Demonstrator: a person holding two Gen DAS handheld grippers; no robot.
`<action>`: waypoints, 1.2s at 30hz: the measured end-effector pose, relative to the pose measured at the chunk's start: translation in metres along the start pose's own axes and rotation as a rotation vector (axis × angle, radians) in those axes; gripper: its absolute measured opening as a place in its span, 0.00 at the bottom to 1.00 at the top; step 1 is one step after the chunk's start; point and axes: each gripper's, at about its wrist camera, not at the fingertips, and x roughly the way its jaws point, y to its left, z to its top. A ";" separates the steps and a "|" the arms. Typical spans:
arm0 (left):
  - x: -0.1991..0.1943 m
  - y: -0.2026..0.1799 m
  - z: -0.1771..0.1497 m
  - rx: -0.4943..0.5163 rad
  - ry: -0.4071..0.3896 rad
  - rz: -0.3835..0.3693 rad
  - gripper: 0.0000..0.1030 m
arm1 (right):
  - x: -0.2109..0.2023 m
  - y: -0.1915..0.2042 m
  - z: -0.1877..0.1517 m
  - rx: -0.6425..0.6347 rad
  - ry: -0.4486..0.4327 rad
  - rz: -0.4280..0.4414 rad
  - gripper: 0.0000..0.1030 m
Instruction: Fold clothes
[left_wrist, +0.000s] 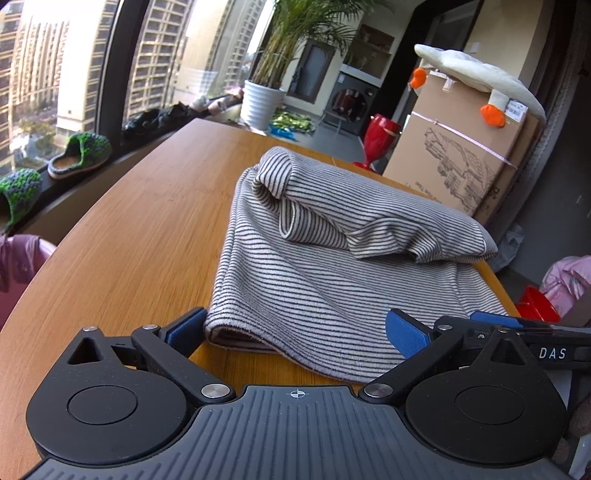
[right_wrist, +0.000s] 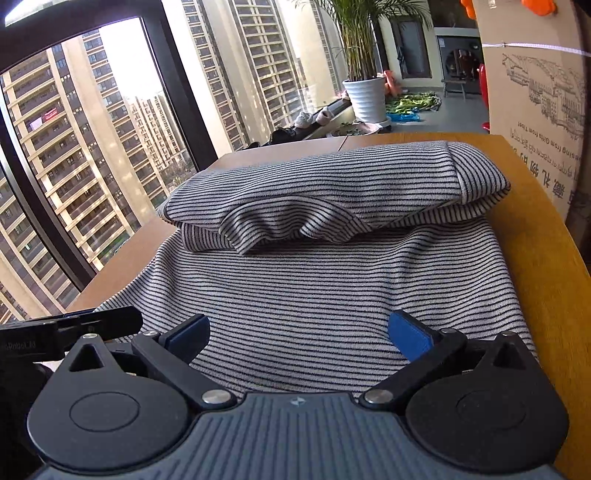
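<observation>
- Your left gripper (left_wrist: 295, 334) sits at the bottom of the left wrist view with its blue-padded jaws spread wide, nothing pinched between them; the near left corner of the striped garment (left_wrist: 332, 266) lies in the gap.
- Your right gripper (right_wrist: 299, 334) fills the bottom of the right wrist view, jaws likewise spread wide and empty, with striped cloth lying flat between the pads.
- The striped garment (right_wrist: 325, 280) occupies the centre of both views on the wooden table (left_wrist: 140, 229). Its far part is folded over into a thick bundle with a loose sleeve tucked under it, while the near part lies in a flatter layer reaching to your grippers.
- In the left wrist view, your right gripper shows at the lower right edge, just beside the garment's near hem.
- A cardboard box (left_wrist: 465, 155) stands at the upper right behind the table, a plush toy (left_wrist: 476, 77) draped on top.
- A white plant pot (left_wrist: 260, 103) sits at upper centre, and knitted slippers (left_wrist: 79, 155) rest on the window sill at the left.
</observation>
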 end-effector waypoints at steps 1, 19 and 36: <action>-0.004 -0.002 0.001 0.007 -0.010 0.001 1.00 | -0.004 0.000 -0.005 -0.011 0.005 0.009 1.00; 0.032 -0.027 0.010 0.139 0.060 -0.161 1.00 | 0.083 0.054 0.051 -0.934 -0.085 -0.281 0.99; 0.054 -0.067 0.055 0.368 -0.035 -0.073 1.00 | 0.065 -0.038 0.080 -0.149 -0.245 -0.160 1.00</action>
